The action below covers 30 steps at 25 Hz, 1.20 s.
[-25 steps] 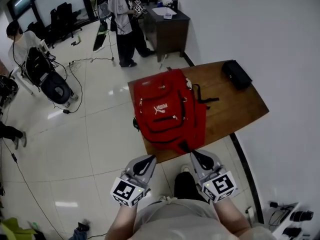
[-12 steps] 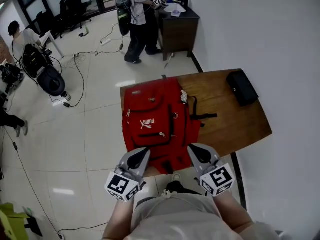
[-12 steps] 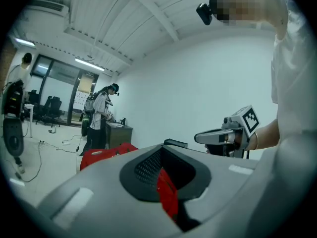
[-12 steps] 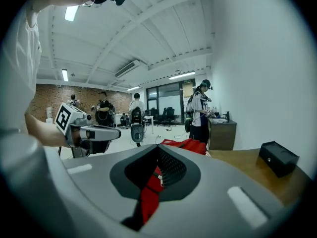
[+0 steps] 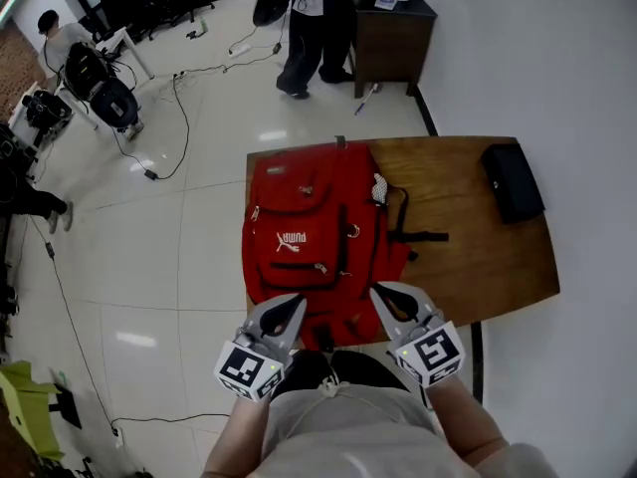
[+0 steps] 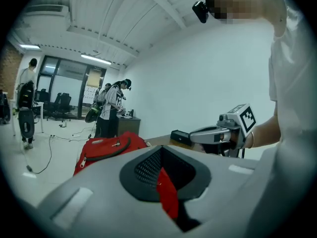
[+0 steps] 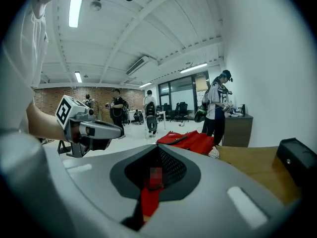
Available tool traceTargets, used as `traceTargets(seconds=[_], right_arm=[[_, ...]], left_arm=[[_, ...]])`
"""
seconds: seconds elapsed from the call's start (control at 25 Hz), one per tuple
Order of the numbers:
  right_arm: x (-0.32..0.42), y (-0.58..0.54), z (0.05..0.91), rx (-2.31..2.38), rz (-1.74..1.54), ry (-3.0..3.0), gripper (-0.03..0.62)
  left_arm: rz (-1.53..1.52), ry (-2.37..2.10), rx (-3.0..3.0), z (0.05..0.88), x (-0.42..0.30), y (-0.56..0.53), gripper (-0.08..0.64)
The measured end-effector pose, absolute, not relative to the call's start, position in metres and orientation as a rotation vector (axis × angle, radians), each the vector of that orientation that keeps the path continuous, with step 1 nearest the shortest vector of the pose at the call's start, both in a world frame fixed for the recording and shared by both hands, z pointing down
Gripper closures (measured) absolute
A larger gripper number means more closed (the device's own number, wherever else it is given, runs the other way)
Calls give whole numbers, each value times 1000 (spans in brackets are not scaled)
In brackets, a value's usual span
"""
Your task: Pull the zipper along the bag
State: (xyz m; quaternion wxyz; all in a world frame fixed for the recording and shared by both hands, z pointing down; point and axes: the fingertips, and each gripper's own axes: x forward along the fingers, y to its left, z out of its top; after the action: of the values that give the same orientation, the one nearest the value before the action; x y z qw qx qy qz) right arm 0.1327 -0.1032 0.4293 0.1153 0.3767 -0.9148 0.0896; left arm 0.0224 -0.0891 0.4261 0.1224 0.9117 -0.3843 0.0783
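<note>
A red backpack [image 5: 314, 232] lies flat on the wooden table [image 5: 478, 257], its near end hanging over the front edge. A black-trimmed zipper line [image 5: 343, 242] runs along its right side, and a small silver pull [image 5: 320, 267] sits on the front pocket. My left gripper [image 5: 290, 310] and right gripper [image 5: 387, 298] hover side by side over the bag's near end, both shut and holding nothing. In the left gripper view the left gripper [image 6: 161, 170] points across the backpack [image 6: 106, 150]. In the right gripper view the right gripper [image 7: 153, 175] does the same, with the backpack [image 7: 190, 140] ahead.
A black case [image 5: 513, 180] lies at the table's far right corner. Black straps [image 5: 413, 235] trail from the bag onto the wood. A dark cabinet [image 5: 393, 18] and a standing person [image 5: 309, 18] are behind the table. Cables [image 5: 149, 172] lie on the tiled floor at left.
The view has swung so the table and backpack sit nearer and more centred. Both grippers have come forward from over the floor to the bag's near end. Their jaws look the same.
</note>
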Motion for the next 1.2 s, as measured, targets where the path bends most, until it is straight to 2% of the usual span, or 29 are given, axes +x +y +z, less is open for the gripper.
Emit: traceTargets(seconds=[0.32, 0.76, 1.04, 1.2], right_arm=[[121, -109, 459, 1007, 269, -2645, 584], [93, -127, 546, 749, 167, -2477, 581], [88, -143, 599, 587, 136, -2354, 478], [80, -144, 617, 477, 153, -2301, 455]], left_arm=[[295, -1075, 2588, 468, 23, -100, 566], [478, -954, 2577, 546, 57, -123, 565], [624, -916, 2479, 594, 68, -137, 566], [611, -937, 2391, 610, 68, -141, 565]])
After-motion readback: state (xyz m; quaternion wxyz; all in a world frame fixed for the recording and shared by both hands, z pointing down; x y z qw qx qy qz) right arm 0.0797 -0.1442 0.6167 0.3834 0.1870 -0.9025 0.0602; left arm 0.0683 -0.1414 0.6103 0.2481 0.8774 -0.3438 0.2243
